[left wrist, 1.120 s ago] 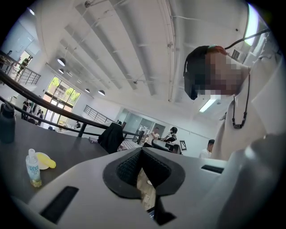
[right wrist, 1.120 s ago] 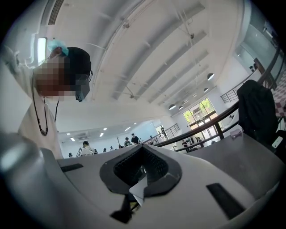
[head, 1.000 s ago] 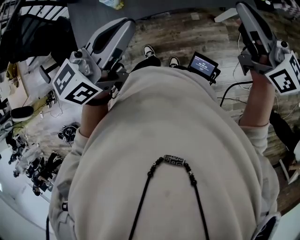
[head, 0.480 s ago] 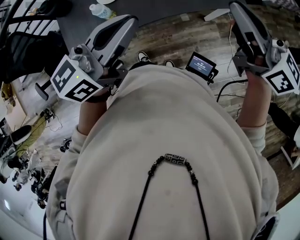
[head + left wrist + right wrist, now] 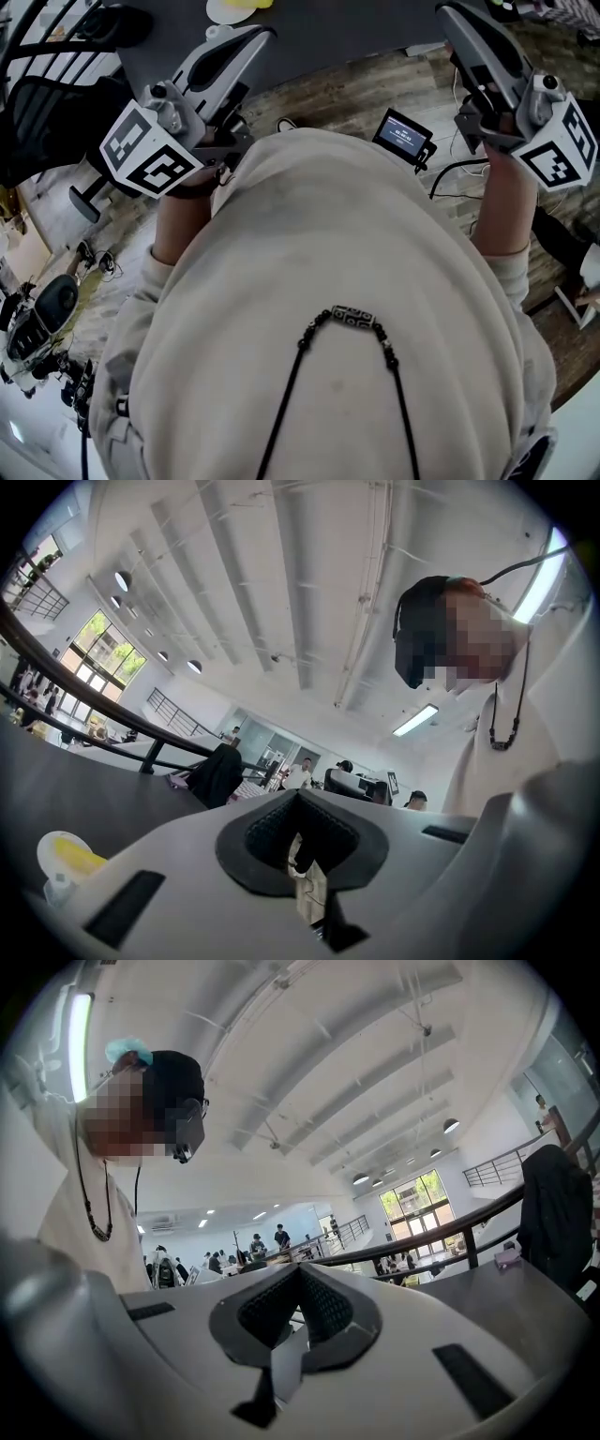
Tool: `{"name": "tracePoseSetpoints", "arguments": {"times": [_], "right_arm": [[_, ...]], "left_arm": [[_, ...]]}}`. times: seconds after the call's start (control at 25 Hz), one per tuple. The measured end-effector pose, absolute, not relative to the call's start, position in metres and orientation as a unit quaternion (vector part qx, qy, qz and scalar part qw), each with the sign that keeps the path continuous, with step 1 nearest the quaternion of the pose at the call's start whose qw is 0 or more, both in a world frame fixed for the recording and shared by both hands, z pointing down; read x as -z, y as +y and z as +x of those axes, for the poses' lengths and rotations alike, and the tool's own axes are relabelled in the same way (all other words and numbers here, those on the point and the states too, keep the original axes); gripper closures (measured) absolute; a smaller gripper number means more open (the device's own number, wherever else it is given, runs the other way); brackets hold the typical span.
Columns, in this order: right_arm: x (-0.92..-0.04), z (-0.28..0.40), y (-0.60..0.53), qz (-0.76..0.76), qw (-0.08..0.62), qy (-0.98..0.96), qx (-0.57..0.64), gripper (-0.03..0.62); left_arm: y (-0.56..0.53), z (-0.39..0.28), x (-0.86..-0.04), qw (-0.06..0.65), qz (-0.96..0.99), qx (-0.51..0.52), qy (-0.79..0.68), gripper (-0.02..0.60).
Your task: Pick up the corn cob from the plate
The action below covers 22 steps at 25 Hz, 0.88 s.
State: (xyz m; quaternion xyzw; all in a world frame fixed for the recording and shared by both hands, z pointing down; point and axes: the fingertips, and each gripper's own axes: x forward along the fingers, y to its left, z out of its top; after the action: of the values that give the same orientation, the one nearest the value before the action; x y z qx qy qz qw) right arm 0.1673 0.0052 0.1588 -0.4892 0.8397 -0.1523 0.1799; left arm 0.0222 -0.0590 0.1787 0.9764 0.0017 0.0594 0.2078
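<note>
A yellow corn cob (image 5: 247,4) lies on a pale plate (image 5: 223,12) on the dark table, right at the top edge of the head view. In the left gripper view the corn cob (image 5: 82,860) and plate (image 5: 52,844) sit low at the left. My left gripper (image 5: 251,39) is held up in front of the person's chest, short of the plate, with its jaws together and nothing between them. At the upper right, my right gripper (image 5: 452,13) is also raised, shut and empty. From their own cameras, left gripper (image 5: 298,797) and right gripper (image 5: 300,1274) point out level across the hall.
The dark table (image 5: 328,33) runs across the top over a wooden floor. A small screen device (image 5: 405,138) with cables lies on the floor. A black chair (image 5: 47,103) stands at the left. A dark jacket (image 5: 216,772) hangs beyond the table.
The head view has tilted so that the table and the plate with the corn cob have come into view at the top. The right gripper has risen a little. Both grippers stay shut.
</note>
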Motion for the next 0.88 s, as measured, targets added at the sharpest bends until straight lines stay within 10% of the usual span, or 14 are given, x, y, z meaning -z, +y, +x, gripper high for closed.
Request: {"name": "tracePoseSetpoints", "arguments": {"times": [0.88], "right_arm": [[-0.196, 0.135, -0.011, -0.470, 0.133, 0.851, 0.192, 0.579]], "left_arm": [[-0.064, -0.009, -0.226, 0.256, 0.966, -0.044, -0.007, 0.581]]}}
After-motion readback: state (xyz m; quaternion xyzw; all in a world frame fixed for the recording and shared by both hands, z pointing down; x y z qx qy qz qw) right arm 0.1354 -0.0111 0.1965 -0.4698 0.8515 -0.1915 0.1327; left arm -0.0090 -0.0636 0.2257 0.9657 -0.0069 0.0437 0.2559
